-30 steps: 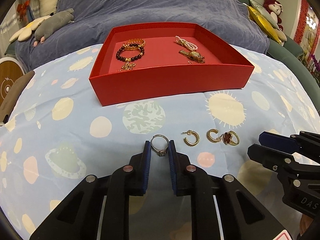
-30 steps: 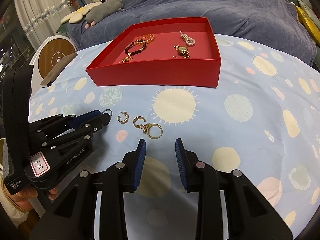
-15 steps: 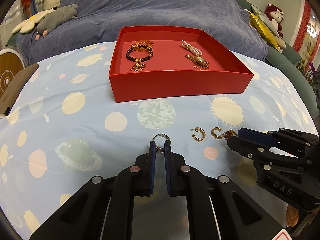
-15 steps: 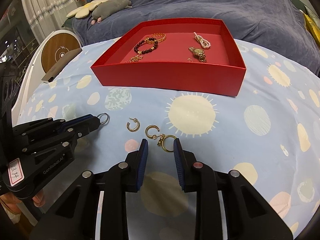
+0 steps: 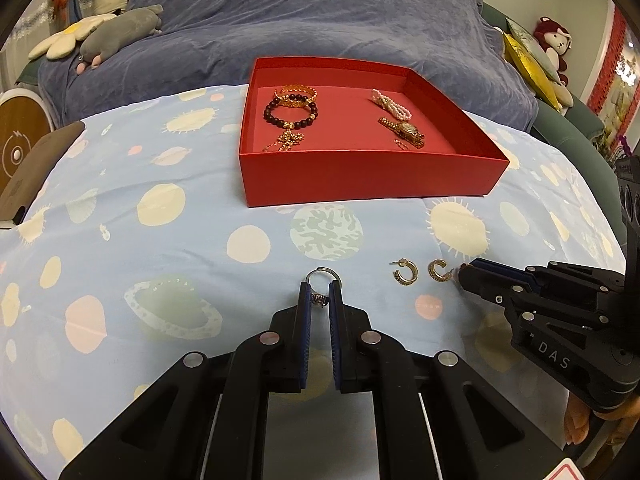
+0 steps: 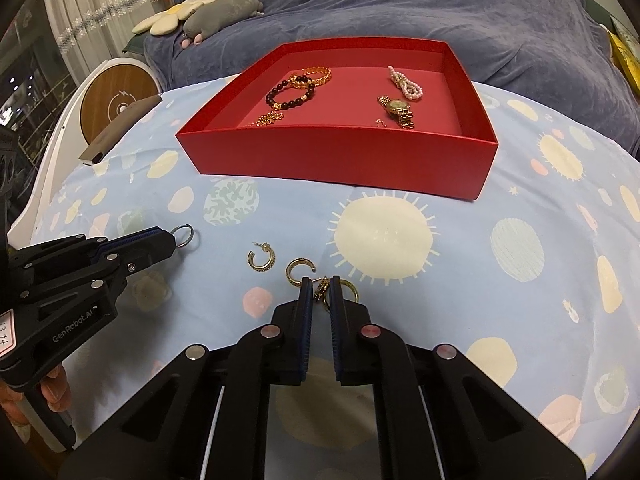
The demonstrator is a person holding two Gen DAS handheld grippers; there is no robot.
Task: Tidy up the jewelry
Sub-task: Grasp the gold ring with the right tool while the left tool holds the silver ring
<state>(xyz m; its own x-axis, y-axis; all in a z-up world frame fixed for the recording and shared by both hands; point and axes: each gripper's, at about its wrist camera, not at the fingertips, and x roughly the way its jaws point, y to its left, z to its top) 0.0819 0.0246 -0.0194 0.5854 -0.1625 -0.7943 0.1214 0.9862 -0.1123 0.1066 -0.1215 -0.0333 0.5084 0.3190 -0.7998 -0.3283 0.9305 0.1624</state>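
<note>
My left gripper [image 5: 320,294] is shut on a silver ring [image 5: 323,273] with a small stone, just above the blue patterned cloth. From the right wrist view, that ring [image 6: 185,236] sticks out of the left gripper's [image 6: 174,241] tips. The jaws of my right gripper [image 6: 322,288] are closing, and the pads pinch a gold ring [image 6: 349,287] with a dark ornament. Two gold hoop earrings [image 6: 260,260] [image 6: 298,270] lie on the cloth just left of it. Behind stands the red tray [image 5: 360,184], holding bracelets [image 5: 290,110], pearls [image 5: 390,104] and a gold watch [image 5: 404,130].
A dark flat phone-like slab [image 5: 36,168] and a round wooden-faced device [image 5: 18,152] sit at the left edge. A blue-grey blanket [image 5: 320,20] with plush toys [image 5: 116,34] rises behind the tray. The right gripper's body [image 5: 560,320] crowds the lower right.
The left jaws narrowed onto the silver ring and it rose slightly. The right gripper slid forward over the gold ring and its jaws came together on it.
</note>
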